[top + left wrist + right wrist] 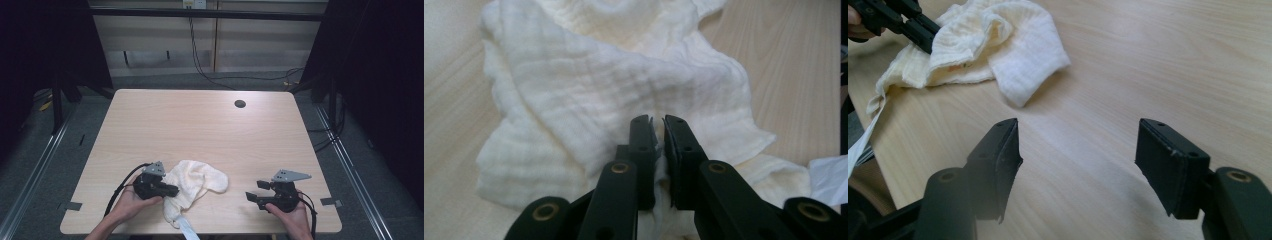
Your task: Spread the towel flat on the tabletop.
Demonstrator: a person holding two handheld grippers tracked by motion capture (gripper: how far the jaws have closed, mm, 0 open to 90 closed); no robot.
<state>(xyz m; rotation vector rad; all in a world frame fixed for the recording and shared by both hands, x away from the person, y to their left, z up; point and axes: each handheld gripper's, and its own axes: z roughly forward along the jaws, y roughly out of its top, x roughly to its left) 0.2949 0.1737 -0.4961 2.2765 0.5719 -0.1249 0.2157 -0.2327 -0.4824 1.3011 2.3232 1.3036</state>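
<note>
Wood makes up the big counter, and it is the biggest thing we see. Far up on it sits a small dark hole.

Next in size is our soft white cloth. It lies crumpled at the near edge of the counter, a bit left of the middle. One white strip hangs down off the near edge and is cut off at the bottom of the high view, so we cannot see where it ends.

Our left gripper is at the left side of the cloth. Its fingers are closed and pinch a fold of cloth. We think we hold it there so we can lift or spread the cloth out. How much cloth is in the pinch is hard to tell, because the fingers hide it.

Our right gripper waits over bare counter on the right, well apart from the cloth. Its fingers are wide open with nothing between them. We think it is ready to grab the other side.

The folds hide what lies under the cloth.
</note>
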